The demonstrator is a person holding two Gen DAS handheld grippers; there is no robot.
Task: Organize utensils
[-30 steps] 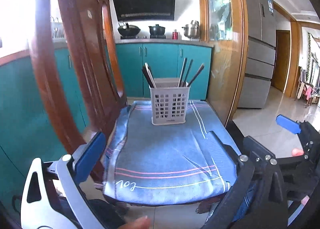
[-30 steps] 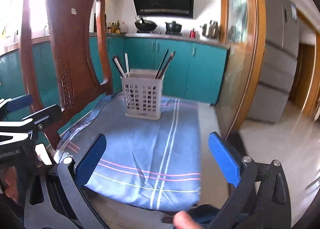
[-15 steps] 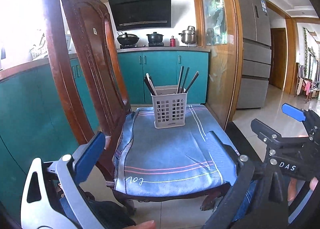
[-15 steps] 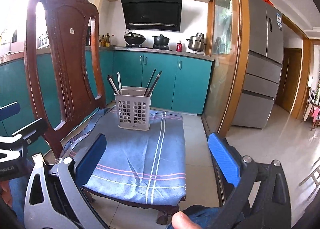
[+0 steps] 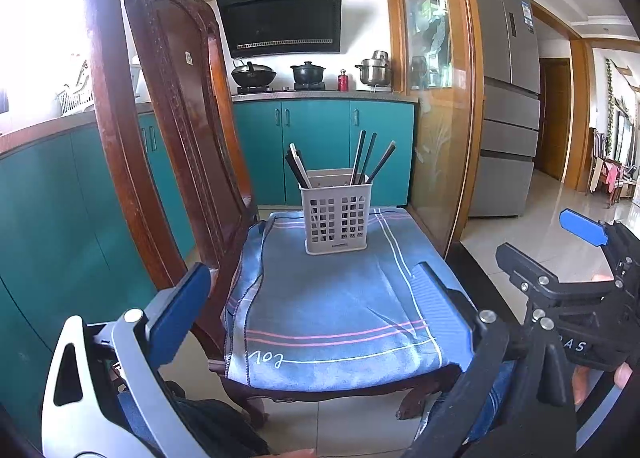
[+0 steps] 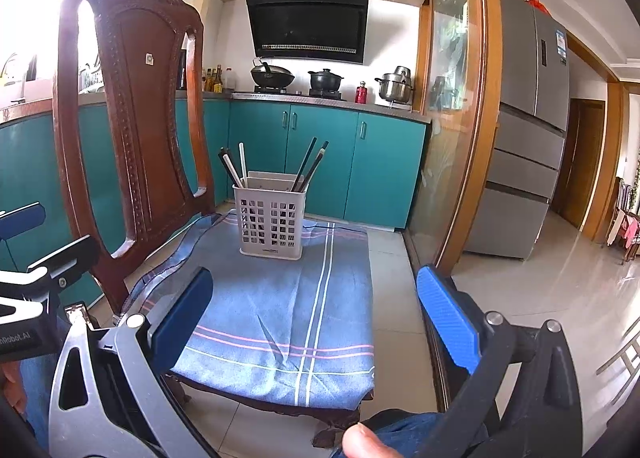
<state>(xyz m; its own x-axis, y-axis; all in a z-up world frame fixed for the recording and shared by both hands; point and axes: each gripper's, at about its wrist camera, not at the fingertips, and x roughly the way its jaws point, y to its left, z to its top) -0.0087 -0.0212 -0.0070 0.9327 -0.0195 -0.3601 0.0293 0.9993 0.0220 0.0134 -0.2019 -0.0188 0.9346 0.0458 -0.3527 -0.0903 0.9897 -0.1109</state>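
Note:
A grey slotted utensil holder stands near the far edge of a blue striped cloth on a wooden chair seat. It also shows in the right wrist view. Several dark and pale chopsticks stick up from it, leaning left and right. My left gripper is open and empty, well back from the chair's front edge. My right gripper is open and empty, also back from the seat. The right gripper shows in the left wrist view at the right.
The chair's tall carved back rises on the left. Teal cabinets and a stove with pots stand behind. A glass door with a wooden frame and a fridge are on the right. Tiled floor surrounds the chair.
Both grippers have pulled back and risen away from the chair, so the holder looks smaller and farther. Both stay open and empty. The holder has not moved.

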